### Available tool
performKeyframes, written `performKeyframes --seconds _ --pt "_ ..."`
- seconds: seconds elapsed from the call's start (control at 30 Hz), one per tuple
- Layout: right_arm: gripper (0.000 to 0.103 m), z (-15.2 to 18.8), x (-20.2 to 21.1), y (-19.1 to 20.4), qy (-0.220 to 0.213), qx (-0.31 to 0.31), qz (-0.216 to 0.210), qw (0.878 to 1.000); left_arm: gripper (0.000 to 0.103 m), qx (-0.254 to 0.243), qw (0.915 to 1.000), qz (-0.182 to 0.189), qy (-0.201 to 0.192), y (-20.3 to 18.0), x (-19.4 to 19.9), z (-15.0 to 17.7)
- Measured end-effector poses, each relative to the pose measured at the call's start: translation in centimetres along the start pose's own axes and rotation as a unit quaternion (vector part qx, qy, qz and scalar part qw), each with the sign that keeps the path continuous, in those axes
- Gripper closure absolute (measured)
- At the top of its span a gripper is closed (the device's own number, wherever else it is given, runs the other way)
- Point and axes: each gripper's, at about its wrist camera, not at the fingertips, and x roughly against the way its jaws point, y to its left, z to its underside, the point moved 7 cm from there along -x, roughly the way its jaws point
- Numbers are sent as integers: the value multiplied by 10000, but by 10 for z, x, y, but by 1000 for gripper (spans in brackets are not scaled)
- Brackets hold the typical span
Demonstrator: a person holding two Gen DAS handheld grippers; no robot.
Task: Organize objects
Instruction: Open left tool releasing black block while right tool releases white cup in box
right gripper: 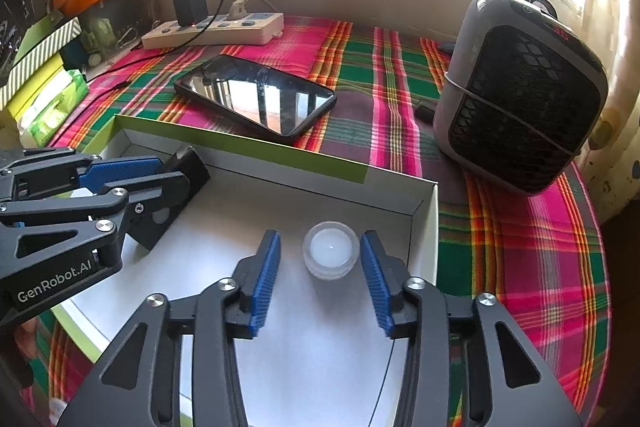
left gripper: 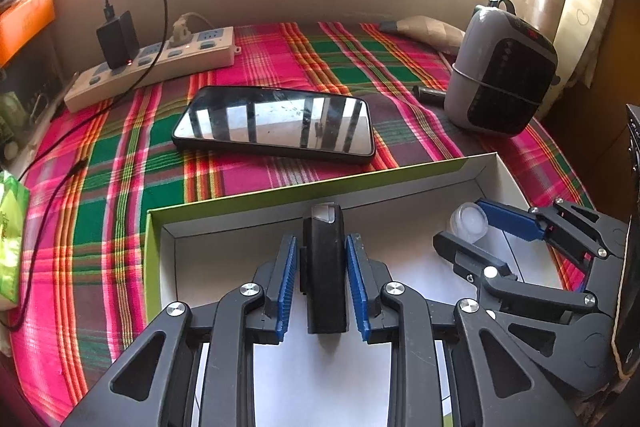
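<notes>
A shallow cardboard box (left gripper: 240,205) with a lime-green outside and a smooth white inside sits at the near edge of the desk, on a plaid cloth (left gripper: 320,55) woven in pink, green and orange. Both claws reach into it.

The left claw (left gripper: 322,281) has ribbed blue pads on black plastic arms with silver rivets. Its jaws stand narrowly apart around a black, matte, oblong device (left gripper: 325,267) with a clear grey tip, which lies on the box floor near the far wall. A thin gap shows on each side, so the pads are just beside it and not pressing.

The right claw (right gripper: 320,263) stands wider, its blue pads flanking a small round jar (right gripper: 330,255) of translucent, milky plastic, squat and cylindrical. The jar rests on the white floor near the box's far right corner, clear of both pads.

Beyond the box's far wall a glossy black phone (right gripper: 256,97) lies flat on the cloth, its glass mirroring window bars. At the desk's right edge stands a grey, rounded heater (right gripper: 520,91) with a black honeycomb grille and a wire across its face. At the far left corner lies a cream power strip (right gripper: 216,31) with a black charger (right gripper: 190,5) plugged in.
</notes>
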Motion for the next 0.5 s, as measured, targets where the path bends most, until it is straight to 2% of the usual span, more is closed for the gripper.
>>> performKeyframes --seconds 0.1,0.5 --pt "47 0 4 0 -54 -21 1 10000 74 47 10000 -17 -39 3 5 2" --pt "46 10 32 -4 -237 -130 19 9996 72 206 9996 -99 -158 20 30 18"
